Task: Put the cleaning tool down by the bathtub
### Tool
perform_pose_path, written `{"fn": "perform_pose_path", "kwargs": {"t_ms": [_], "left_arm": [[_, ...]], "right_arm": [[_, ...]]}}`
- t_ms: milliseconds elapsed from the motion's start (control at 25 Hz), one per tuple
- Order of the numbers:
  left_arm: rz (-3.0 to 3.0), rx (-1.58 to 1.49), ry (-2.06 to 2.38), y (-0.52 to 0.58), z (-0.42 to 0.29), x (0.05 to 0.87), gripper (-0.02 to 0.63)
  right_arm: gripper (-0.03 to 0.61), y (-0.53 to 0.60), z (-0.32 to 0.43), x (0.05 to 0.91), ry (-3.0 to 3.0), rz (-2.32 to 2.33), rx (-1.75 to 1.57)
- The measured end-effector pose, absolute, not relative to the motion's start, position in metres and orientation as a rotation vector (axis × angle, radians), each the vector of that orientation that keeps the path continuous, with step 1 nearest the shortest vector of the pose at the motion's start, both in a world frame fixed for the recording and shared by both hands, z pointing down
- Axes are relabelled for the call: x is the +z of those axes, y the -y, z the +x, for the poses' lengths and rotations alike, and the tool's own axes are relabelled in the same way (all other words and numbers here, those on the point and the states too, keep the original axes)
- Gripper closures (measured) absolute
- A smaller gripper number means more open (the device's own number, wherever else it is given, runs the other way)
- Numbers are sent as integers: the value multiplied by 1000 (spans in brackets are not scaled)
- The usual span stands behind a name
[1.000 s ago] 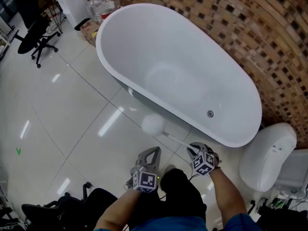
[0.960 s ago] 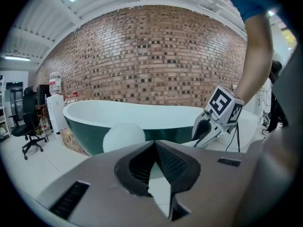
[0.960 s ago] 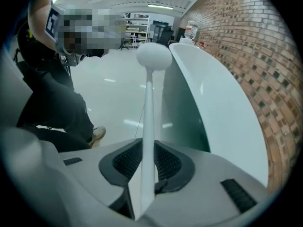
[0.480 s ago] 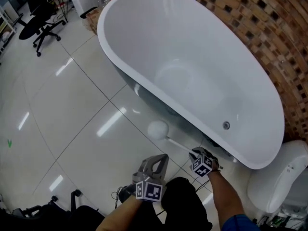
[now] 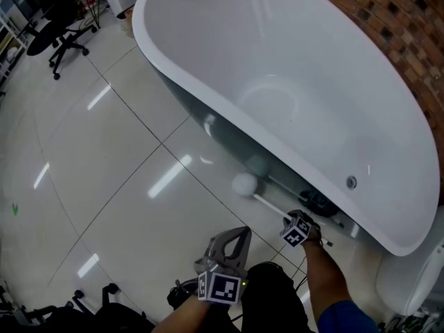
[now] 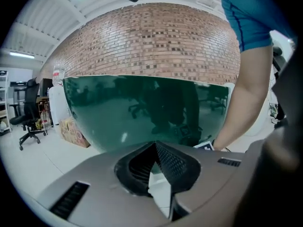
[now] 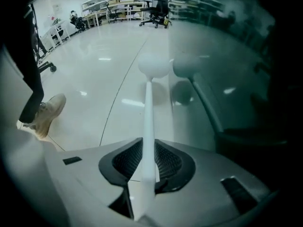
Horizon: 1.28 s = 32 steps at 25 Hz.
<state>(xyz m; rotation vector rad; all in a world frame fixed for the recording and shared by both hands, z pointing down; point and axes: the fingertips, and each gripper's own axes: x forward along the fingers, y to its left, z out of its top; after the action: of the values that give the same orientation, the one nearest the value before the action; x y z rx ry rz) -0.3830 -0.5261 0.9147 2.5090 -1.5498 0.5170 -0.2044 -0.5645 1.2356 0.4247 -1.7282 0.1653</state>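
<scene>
head view: a glossy tiled floor (image 5: 104, 172) spreads to the left, with a black office chair (image 5: 66, 30) well away at the upper left and a brick wall (image 5: 388, 19) behind the tub at the upper right. the left gripper view shows a cardboard box (image 6: 71, 131) on the floor beside the tub's far end. in the right gripper view a shoe (image 7: 47, 112) stands on the tiles at the left.

the bathtub (image 5: 277, 103) runs diagonally across the head view. its inside is white and smooth, with a round drain (image 5: 352, 182) near the right end, and its dark outer wall mirrors the room.

the cleaning tool (image 5: 244, 184) is low beside that outer wall, its round white head just next to the tub. whether the head touches the floor cannot be told. the right gripper (image 5: 290, 220) points steeply down with its jaws clamped on the tool's thin white handle, which runs straight out between the pads to the head. the left gripper (image 5: 243, 233) hangs nearer the person, its jaws closed tip to tip with nothing between them, facing the tub's side.
</scene>
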Motion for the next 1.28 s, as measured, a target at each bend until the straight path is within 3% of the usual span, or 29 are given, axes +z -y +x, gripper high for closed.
{"fn": "perform_pose_path", "kwargs": {"t_ms": [160,400,600,960,1280], "left_arm": [[2495,564,1509,522,-384,929,617],[2473,617,1452,503,-382,904,616],[2467,516,1457,497,-382,801,617],[2504,561,1339,464,-357,617,617],[2550,565,1250,432,-307,517,617]], "right_arm": [[436,569,-209,1228,1715,500,214],[461,544,-198,1137,1750,611,332],[563,507,-179,1006,1792,857,510],[563,462,-160,755,1938,1200,653],[563,432,-123,605,2029,1424,593]]}}
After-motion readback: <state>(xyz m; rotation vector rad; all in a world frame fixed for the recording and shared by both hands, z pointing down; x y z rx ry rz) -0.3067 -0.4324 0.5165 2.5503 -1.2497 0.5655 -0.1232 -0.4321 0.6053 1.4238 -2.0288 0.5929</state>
